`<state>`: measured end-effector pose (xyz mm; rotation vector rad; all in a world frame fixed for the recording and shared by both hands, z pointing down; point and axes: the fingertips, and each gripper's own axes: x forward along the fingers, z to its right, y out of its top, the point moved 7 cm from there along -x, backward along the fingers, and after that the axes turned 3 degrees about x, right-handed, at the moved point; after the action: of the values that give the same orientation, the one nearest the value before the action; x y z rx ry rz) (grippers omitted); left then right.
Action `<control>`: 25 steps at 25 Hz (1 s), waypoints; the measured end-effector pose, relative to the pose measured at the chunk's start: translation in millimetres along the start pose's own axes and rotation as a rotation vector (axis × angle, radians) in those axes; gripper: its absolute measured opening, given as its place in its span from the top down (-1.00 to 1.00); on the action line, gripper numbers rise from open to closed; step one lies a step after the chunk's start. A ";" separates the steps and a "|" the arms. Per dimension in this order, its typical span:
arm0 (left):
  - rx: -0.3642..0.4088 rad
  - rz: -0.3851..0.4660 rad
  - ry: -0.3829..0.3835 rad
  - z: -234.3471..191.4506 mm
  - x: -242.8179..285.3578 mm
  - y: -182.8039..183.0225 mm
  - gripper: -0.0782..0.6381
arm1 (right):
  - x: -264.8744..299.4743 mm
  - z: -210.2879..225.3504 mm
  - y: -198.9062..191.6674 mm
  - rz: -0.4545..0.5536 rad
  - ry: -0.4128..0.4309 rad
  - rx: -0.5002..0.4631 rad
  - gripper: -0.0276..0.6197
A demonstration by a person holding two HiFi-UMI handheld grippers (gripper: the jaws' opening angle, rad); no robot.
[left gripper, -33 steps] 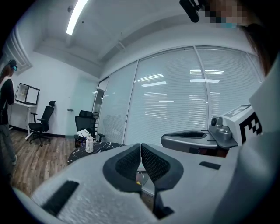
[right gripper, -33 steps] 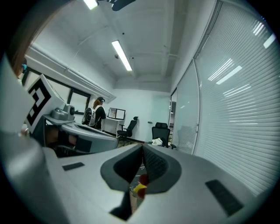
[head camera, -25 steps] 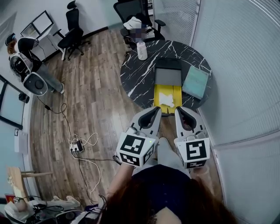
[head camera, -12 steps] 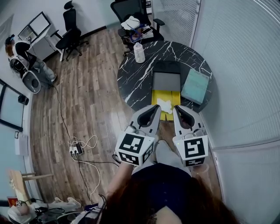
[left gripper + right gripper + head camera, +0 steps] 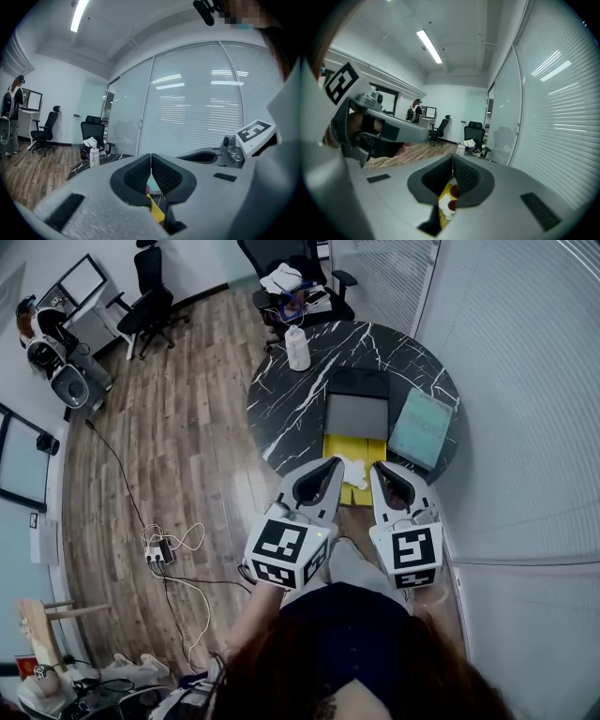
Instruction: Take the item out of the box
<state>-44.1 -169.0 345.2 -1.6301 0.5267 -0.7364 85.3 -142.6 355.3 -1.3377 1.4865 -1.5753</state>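
Observation:
A yellow box (image 5: 334,444) lies open at the near edge of the round black marble table (image 5: 291,399), with a grey panel (image 5: 356,415) behind it. A white item (image 5: 355,468) rests in the yellow part, half hidden between my grippers. My left gripper (image 5: 335,463) is shut and empty, its tip just left of the item. My right gripper (image 5: 377,468) is also shut and empty, just right of it. In the left gripper view the left gripper (image 5: 151,158) shows a yellow strip (image 5: 157,212) below the closed jaws. The right gripper (image 5: 452,161) has the white item (image 5: 446,206) showing beyond it.
A teal pad (image 5: 419,427) lies right of the box and a white bottle (image 5: 298,349) stands at the table's far left. Office chairs (image 5: 298,268) stand behind. A power strip with cables (image 5: 157,550) lies on the wood floor. A blinds-covered glass wall (image 5: 525,381) runs along the right.
Both grippers have edged a little forward toward the yellow box and stayed shut. The view has shifted slightly; the person at the far left moved away.

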 end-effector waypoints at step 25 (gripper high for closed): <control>-0.032 -0.049 0.042 -22.4 55.6 -7.5 0.70 | 78.5 22.8 -58.5 -0.184 0.156 -0.092 0.83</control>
<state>-21.8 -221.9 364.2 -1.6648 0.5325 -0.8038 93.5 -210.3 429.2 -1.4687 1.5832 -1.7811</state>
